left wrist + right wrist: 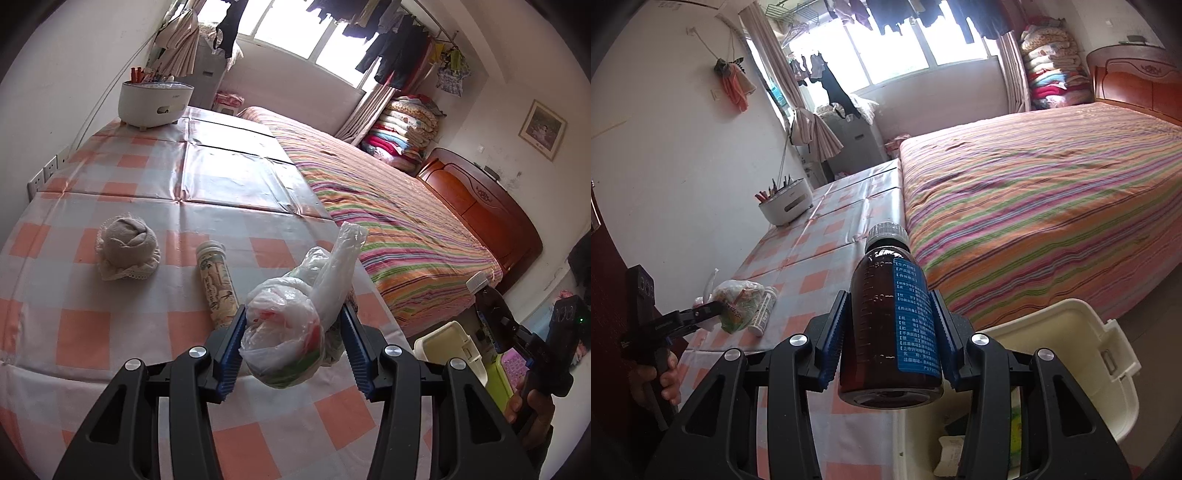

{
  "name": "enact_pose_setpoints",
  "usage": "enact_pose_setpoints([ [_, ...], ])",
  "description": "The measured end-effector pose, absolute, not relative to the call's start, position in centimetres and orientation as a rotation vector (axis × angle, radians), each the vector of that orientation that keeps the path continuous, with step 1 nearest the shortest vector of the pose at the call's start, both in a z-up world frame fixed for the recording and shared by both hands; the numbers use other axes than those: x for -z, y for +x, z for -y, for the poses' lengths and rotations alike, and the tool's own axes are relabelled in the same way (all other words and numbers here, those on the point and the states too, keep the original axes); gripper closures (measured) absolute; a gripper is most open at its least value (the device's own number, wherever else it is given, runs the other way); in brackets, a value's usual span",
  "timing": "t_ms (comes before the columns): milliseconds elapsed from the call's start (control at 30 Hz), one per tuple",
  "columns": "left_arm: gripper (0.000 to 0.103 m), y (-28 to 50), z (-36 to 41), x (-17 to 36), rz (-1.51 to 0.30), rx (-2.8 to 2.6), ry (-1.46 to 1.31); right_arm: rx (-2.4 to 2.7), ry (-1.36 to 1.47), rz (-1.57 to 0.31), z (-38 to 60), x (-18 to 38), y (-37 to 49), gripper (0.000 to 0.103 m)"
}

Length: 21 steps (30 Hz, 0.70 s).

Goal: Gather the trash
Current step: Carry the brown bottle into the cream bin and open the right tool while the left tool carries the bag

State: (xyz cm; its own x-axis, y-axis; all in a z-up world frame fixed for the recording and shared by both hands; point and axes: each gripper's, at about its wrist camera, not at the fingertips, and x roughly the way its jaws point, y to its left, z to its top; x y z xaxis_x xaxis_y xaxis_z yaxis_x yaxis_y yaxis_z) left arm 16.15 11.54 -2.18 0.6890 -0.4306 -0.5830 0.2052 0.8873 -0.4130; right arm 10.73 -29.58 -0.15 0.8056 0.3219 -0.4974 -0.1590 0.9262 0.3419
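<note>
Crinkled clear plastic fills your left gripper [293, 341]: the fingers [232, 350] are closed on a knotted plastic bag [291, 325] with red and green wrappers inside, held just above the near edge of the desk [110, 332]. The bag's twisted tail sticks up past the fingertips. Just left of the left finger, a paper-labelled tube [216, 282] lies flat on the checked orange-and-white cloth, its white cap pointing away from you. Further left of the fingers and well apart from the tube sits a balled-up beige cloth [127, 253]. Far ahead of the fingers, at the back of the desk, stands a white pot [155, 103] with sticks in it.

Your right gripper [891, 334] has its 2 fingers [833, 343] clamped on a brown medicine bottle [886, 325], 1 pad on each side, grey cap pointing forward, blue label facing the right finger. The bottle is off the desk, held over the cream bin [1071, 332], which sits below and right of the fingers. I can see some scraps inside the bin under the right finger, too hidden to name. The striped bed [1052, 206] lies ahead and right of the fingers. From this view the left gripper [701, 314] shows far to the left of the fingers, with the bag and the tube [762, 312] beside it.
</note>
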Motion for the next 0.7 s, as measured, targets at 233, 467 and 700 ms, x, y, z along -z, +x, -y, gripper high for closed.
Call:
enact_pose_setpoints([
  [233,0.055,16.2,-9.0,2.3,-0.743,0.407,-0.29,-0.153,0.327,-0.605,33.8,2.4,9.1,0.061],
  [467,0.055,16.1,-6.8,2.5,-0.748,0.446,-0.262,-0.095,0.336,-0.636,34.8,3.8,8.2,0.061],
  [700,0.055,16.0,-5.6,2.9,-0.763,0.467,-0.233,-0.058,0.344,-0.63,35.0,3.2,7.9,0.059],
])
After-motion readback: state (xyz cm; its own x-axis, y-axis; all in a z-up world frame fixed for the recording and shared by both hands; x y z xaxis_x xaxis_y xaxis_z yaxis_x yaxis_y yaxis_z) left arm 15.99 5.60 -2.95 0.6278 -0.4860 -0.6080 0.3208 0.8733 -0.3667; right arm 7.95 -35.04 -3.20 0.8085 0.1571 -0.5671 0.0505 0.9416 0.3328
